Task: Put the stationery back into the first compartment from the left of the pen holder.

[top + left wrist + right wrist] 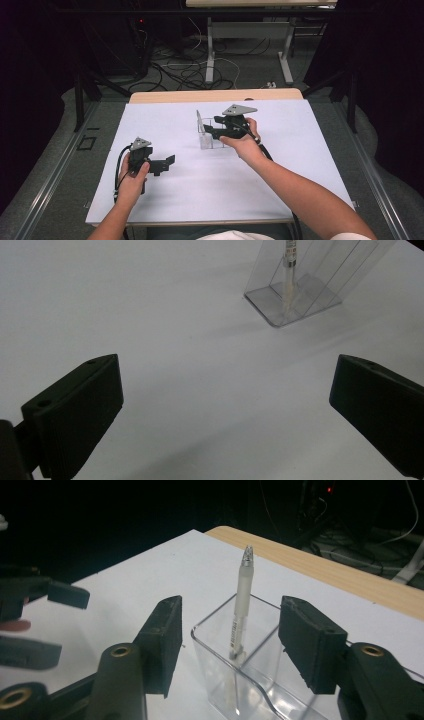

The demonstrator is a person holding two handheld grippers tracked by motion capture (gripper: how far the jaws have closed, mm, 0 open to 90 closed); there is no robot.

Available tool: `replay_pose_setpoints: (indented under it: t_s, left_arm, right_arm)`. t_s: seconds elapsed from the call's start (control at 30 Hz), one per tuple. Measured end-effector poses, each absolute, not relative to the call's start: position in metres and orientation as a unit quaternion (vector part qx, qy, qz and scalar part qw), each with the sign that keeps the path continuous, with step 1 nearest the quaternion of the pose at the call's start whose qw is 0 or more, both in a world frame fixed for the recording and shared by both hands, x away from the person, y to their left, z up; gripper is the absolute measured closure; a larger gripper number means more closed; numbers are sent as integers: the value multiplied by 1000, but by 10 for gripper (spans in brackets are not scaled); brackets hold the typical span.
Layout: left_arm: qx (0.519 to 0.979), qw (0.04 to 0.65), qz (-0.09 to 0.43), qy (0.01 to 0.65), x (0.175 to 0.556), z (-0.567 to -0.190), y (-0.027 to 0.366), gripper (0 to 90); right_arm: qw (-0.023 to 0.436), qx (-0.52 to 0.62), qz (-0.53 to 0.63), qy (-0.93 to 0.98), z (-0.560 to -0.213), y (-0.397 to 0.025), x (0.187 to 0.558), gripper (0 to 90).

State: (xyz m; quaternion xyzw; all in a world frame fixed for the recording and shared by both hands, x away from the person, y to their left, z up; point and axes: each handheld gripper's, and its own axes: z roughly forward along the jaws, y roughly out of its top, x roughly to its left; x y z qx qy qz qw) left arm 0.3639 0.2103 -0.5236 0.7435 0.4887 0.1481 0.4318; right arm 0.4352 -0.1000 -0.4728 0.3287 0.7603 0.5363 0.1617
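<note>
Slim white pen [243,611] stands in clear plastic holder [250,680], probably placed. Right gripper [227,640] jaws apart at 12 o'clock; left gripper [167,164] spread, idle at 8. Left: retract.

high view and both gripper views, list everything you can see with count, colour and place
pen: one, whitish and translucent, standing tip up in the clear holder
clear holder: one, transparent plastic with compartments, on the white sheet toward the far middle
white sheet: one, white, covering most of the table top
table: one, light wood, edge showing beyond the sheet
cables: several, black and white, on the floor behind the table
left hand-held gripper: one, black, jaws wide open, low over the sheet at near left
right hand-held gripper: one, black, jaws open either side of the pen, at the holder
</note>
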Motion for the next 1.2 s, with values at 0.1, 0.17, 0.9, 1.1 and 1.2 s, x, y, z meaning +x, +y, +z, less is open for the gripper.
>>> replay_pose_setpoints:
  t_s: [0.1, 0.17, 0.9, 1.1, 1.2]
  left_arm:
    - [744, 431, 147, 489, 364, -524, 210, 10]
    - [743, 431, 147, 490, 364, -524, 210, 9]
    - [742, 429, 150, 493, 363, -524, 211, 12]
    - [739, 430, 151, 496, 363, -524, 212, 12]
    - [739, 428, 152, 498, 363, -524, 213, 12]
  right_arm:
    - [162, 328, 548, 752, -473, -110, 428, 410]
    - [163, 331, 551, 749, -473, -119, 424, 383]
    - [240, 396, 490, 739, -477, -219, 389, 0]
    - [244, 445, 468, 723, -491, -252, 387, 0]
    - [252, 462, 455, 718, -498, -267, 386, 0]
